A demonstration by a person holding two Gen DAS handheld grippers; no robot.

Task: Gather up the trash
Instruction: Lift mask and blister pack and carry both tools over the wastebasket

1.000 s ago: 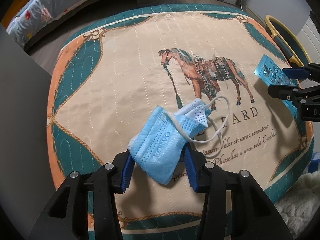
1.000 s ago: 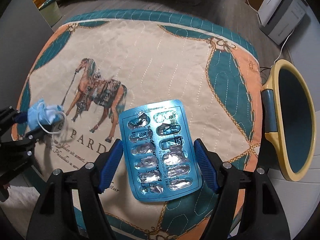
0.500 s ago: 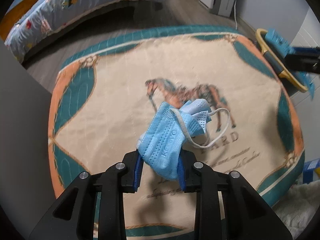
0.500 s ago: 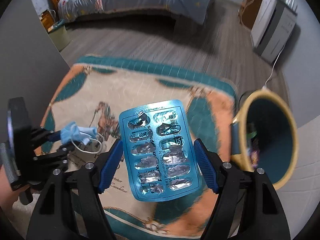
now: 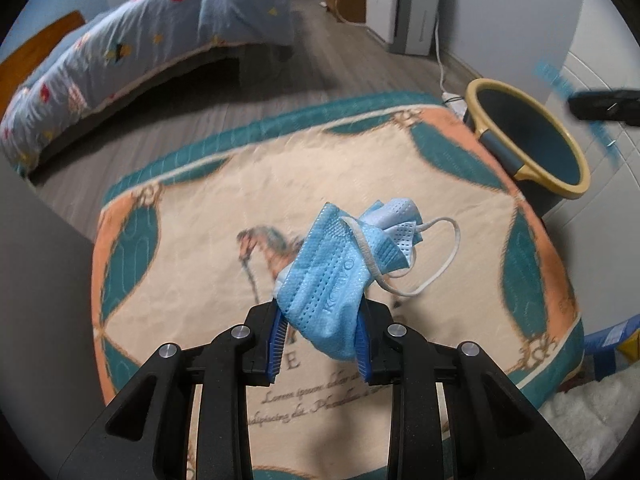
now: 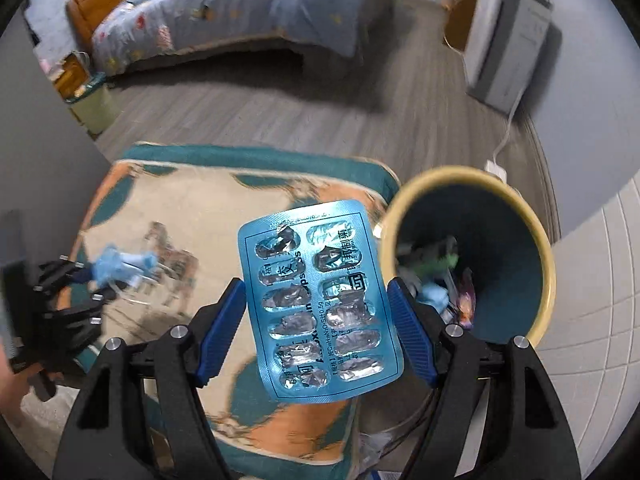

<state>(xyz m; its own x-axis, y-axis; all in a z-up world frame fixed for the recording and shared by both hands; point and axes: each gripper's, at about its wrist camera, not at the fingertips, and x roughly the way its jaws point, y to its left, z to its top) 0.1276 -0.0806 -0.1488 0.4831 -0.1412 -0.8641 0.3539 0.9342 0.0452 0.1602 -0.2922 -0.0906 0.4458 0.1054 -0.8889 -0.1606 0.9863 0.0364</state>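
Left wrist view: a mat (image 5: 192, 264) with a horse print covers the floor beside the bin (image 5: 532, 148). Above the mat, the left gripper (image 5: 320, 338) pinches a crumpled mask (image 5: 336, 276). The right gripper (image 6: 318, 320) clamps an emptied blister pack (image 6: 320, 312), raised beside the bin's (image 6: 516, 248) mouth.

Glossy foil blister pack (image 6: 320, 308), soft perforated cloth mask (image 5: 340, 276), quilted fabric mat (image 5: 192, 248)

Left wrist view: above horse cushion (image 5: 400, 184), facing bed (image 5: 140, 40). Right wrist view: beside bin (image 6: 548, 264), looking in. Shared: cushion, bin, bed.
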